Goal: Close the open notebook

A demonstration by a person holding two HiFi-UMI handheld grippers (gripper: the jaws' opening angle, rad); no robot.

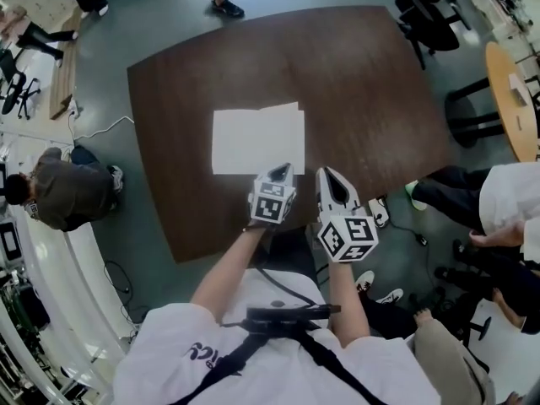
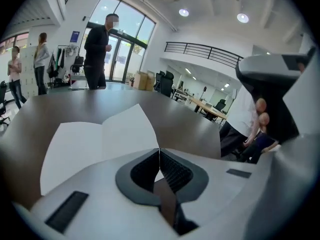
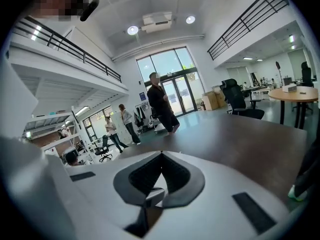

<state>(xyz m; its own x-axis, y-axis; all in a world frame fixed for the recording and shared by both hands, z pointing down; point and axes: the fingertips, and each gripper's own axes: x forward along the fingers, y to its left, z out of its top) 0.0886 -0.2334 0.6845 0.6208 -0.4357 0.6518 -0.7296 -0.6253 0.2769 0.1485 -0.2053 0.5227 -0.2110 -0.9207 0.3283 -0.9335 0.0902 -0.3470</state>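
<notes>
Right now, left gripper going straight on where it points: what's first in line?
Probably the open white notebook, right-hand page, on the dark brown table just past the left gripper; depth unclear.

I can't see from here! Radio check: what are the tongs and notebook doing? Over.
Left tongs shut, empty, at near edge of notebook. Right tongs shut, empty. That notebook open on table, nothing on it.

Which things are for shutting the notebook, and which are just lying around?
For the job: open notebook, left gripper, right gripper, brown table it lies on.
Just around: round wooden table, black chair, person in a dark top.
</notes>
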